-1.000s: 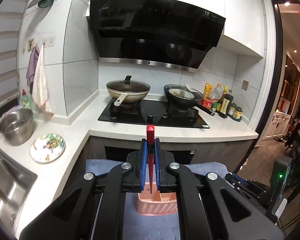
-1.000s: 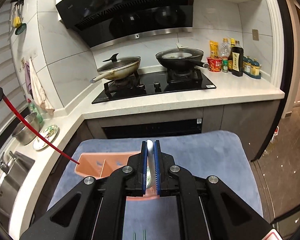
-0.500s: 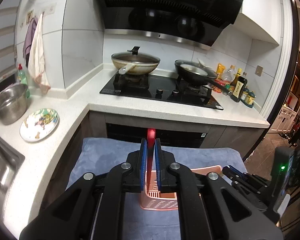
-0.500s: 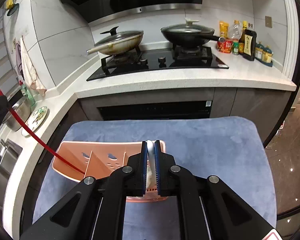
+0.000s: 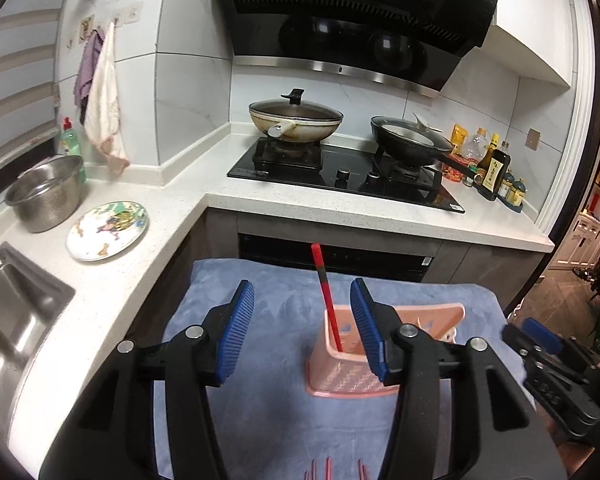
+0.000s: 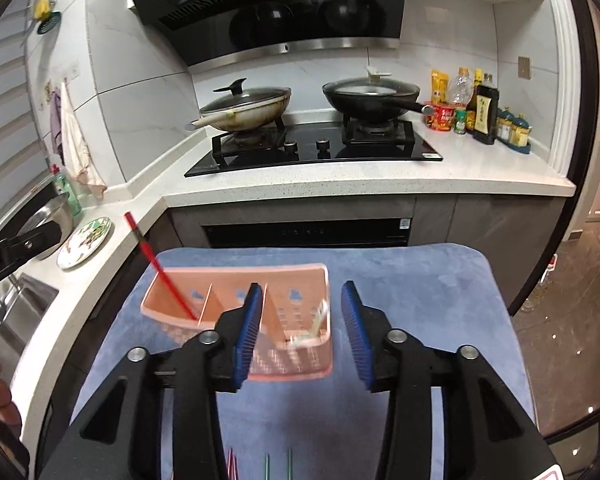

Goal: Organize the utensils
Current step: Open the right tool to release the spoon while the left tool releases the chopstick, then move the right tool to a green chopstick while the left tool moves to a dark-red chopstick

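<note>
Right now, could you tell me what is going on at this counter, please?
A person is sorting utensils into a pink caddy on a blue mat. The left hand-held gripper is open, and a red chopstick leans in the caddy's end compartment. The right hand-held gripper is open too, above a pale, blurred utensil in the opposite end compartment. More utensils lie on the mat's near edge.

My left gripper (image 5: 302, 330) hangs wide apart over the blue mat (image 5: 268, 412), red chopstick (image 5: 326, 297) standing tilted in the pink basket (image 5: 342, 376).
</note>
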### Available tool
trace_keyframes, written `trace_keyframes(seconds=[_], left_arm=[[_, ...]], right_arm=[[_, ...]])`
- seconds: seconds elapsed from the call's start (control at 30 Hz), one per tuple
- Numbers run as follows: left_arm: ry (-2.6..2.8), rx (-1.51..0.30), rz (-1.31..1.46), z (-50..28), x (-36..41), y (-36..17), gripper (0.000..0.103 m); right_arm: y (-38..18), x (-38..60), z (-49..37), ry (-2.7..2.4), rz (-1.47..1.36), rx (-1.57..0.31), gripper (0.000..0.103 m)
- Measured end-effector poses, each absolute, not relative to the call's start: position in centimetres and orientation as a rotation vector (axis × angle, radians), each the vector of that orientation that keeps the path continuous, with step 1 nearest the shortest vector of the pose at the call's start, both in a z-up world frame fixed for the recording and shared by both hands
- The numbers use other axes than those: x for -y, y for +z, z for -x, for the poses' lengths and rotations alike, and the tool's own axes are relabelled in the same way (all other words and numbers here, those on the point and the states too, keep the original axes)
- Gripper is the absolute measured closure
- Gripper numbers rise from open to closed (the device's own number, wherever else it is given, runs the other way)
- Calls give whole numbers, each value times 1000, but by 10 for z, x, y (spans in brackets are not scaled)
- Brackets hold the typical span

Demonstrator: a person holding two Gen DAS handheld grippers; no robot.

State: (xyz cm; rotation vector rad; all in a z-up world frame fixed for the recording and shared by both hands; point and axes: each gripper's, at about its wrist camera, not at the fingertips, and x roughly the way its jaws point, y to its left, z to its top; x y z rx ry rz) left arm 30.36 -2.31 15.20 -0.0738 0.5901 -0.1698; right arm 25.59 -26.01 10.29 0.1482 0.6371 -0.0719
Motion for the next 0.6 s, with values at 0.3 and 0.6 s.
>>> trace_keyframes(seconds=[0.3, 0.6], left_arm=[[-163, -668, 67, -226, -5, 104, 55], [-147, -779, 34, -148, -25, 33, 55]], right_arm=[[59, 250, -148, -72, -152, -735, 60], [-7, 229, -60, -94, -143, -864, 61]])
